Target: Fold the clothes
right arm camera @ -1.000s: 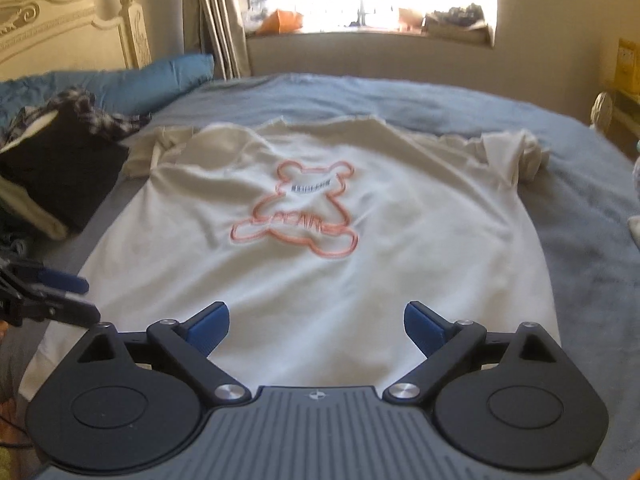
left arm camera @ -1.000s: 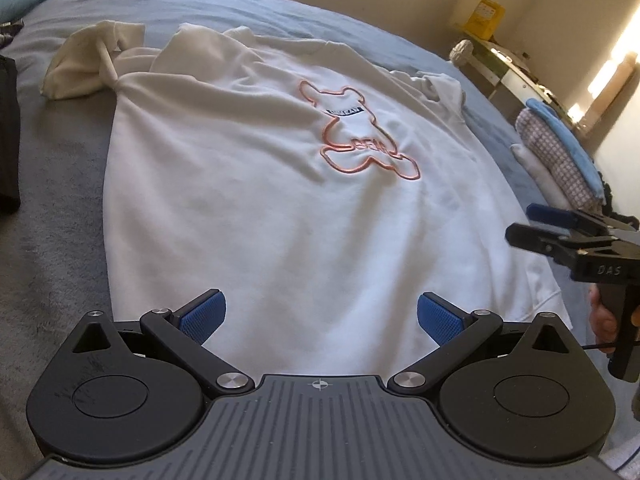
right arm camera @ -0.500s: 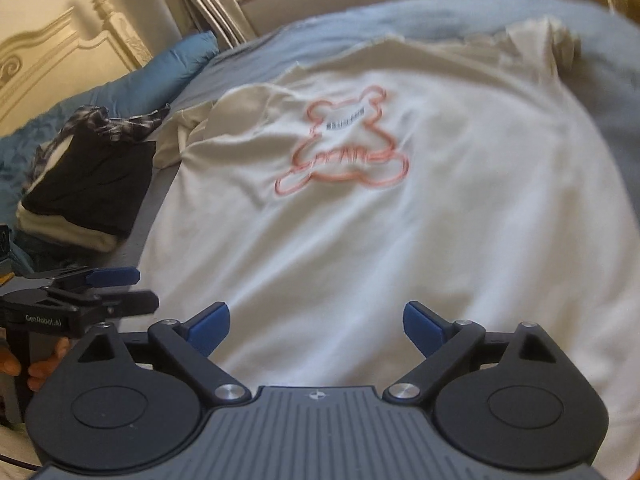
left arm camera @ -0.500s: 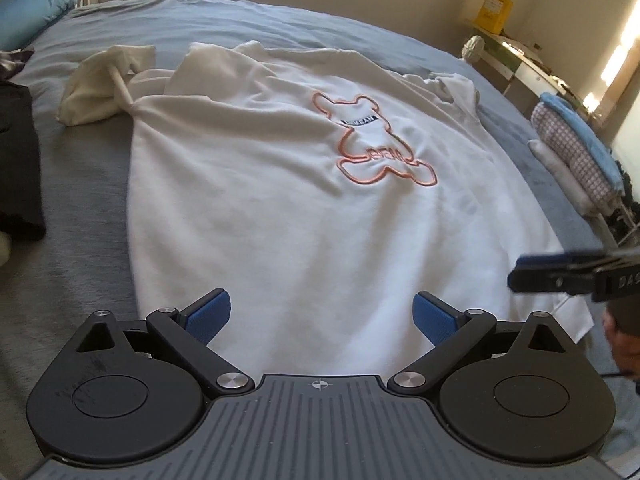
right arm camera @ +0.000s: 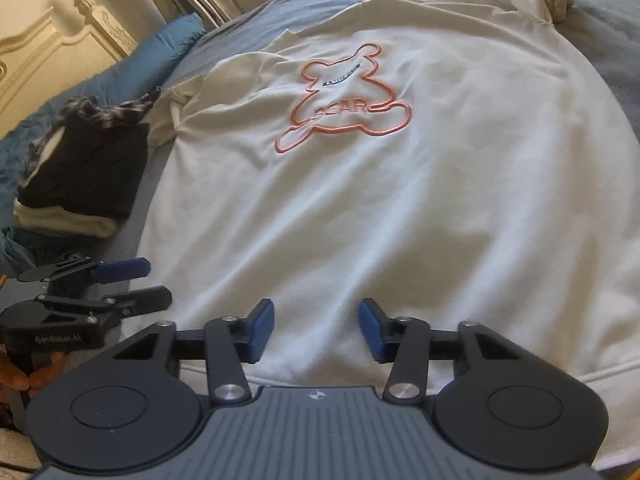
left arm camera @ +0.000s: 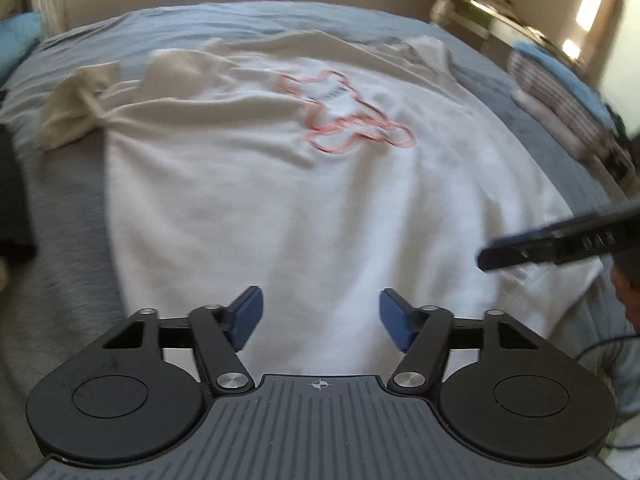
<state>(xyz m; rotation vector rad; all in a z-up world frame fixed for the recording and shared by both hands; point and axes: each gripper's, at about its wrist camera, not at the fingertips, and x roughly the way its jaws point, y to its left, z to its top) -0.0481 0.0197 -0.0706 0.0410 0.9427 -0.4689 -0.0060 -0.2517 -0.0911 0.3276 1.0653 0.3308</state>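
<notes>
A white sweatshirt (left arm camera: 280, 184) with an orange bear outline (right arm camera: 344, 100) lies spread face up on the blue-grey bed (left arm camera: 60, 216), one sleeve bunched at the far left (left arm camera: 76, 108). My left gripper (left arm camera: 320, 316) hovers over the shirt's near part, its jaws closing. White cloth shows in the gap and the blue pads (left arm camera: 250, 312) stand apart from it. My right gripper (right arm camera: 318, 328) is low over the hem (right arm camera: 600, 376), its jaws also closing with cloth between them, unpinched. Each gripper appears in the other's view: the right gripper (left arm camera: 560, 240) and the left gripper (right arm camera: 132, 280).
A pile of dark and checked clothes (right arm camera: 80, 176) and a blue pillow (right arm camera: 132, 76) lie by the cream headboard (right arm camera: 44, 48). A stack of folded clothes (left arm camera: 560, 92) sits beside the bed on the right. A hand (left arm camera: 628, 292) holds the right gripper.
Both pairs of jaws have narrowed from wide open. The right gripper has sunk and tilted toward the hem. The left view has rolled and the picture is blurred.
</notes>
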